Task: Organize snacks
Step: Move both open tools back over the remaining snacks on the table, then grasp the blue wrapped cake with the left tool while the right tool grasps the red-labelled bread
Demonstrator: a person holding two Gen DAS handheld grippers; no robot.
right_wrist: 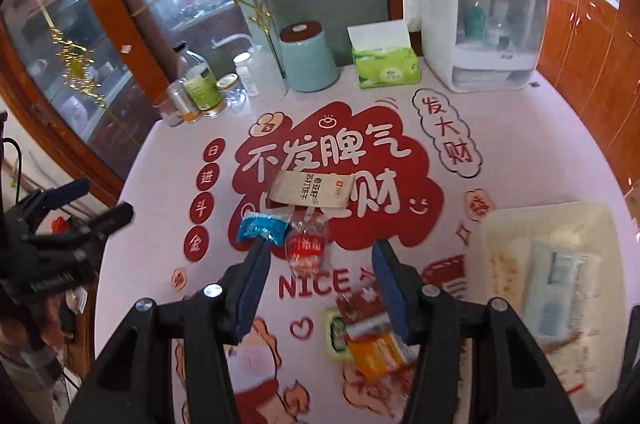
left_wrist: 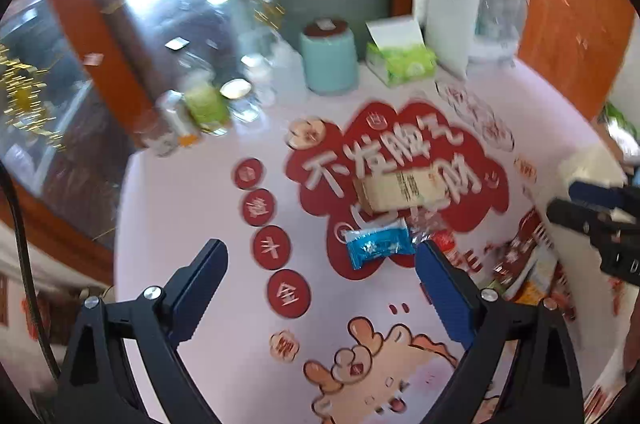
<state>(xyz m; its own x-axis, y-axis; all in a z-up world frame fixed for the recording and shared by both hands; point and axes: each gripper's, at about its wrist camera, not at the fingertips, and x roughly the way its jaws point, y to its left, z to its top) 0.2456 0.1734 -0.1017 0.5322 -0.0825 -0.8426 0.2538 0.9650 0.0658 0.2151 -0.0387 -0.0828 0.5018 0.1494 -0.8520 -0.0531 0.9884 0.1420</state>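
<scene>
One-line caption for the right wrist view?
Open right tool over loose snack packets on a printed tablecloth, tray at right.

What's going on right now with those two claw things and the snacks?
Left gripper open, empty. Right gripper open, empty. Blue packet, red candy, beige cracker pack loose on table; tray part filled. Nothing in the way.
</scene>
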